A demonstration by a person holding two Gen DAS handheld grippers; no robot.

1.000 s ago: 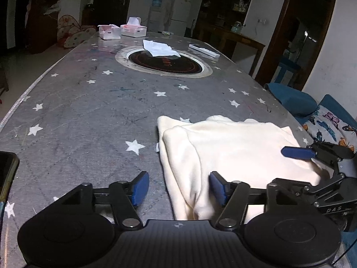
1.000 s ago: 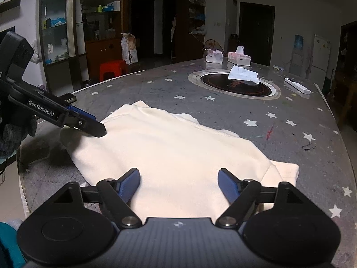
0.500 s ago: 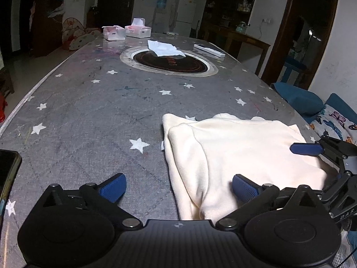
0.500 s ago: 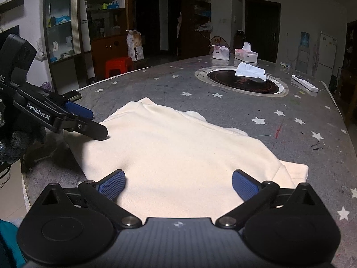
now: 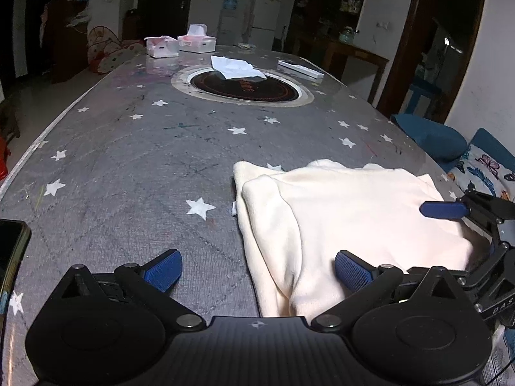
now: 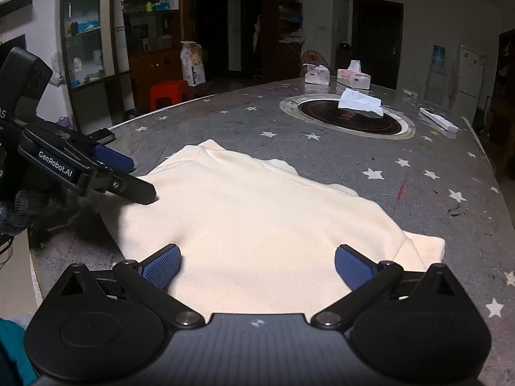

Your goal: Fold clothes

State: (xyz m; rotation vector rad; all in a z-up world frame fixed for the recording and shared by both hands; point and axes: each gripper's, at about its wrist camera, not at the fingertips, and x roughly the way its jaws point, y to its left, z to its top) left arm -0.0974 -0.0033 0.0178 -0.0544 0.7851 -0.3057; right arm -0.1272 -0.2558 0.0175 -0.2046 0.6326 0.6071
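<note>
A cream garment (image 5: 347,206) lies folded flat on the grey star-print table (image 5: 128,160), near its front right edge. My left gripper (image 5: 257,270) stands open, its blue pads wide apart astride the garment's left folded edge, and grips nothing. In the right wrist view the same garment (image 6: 257,212) fills the middle. My right gripper (image 6: 256,266) is open just above the cloth's near edge, its pads wide apart. The left gripper (image 6: 138,177) comes in from the left with one black finger low over the cloth. The right gripper (image 5: 450,238) shows at the garment's right side.
A dark phone (image 5: 13,257) lies at the table's near left edge. Further back are a round hob (image 5: 243,88) with white paper (image 5: 235,66) on it, two tissue boxes (image 5: 196,43), and a white bar (image 5: 299,69). Blue cushions (image 5: 431,138) lie off the table's right side; a red stool (image 6: 169,91) stands beyond the table.
The jaws of both grippers have spread from partly open to wide apart. Neither hand has shifted, and the garment lies as before.
</note>
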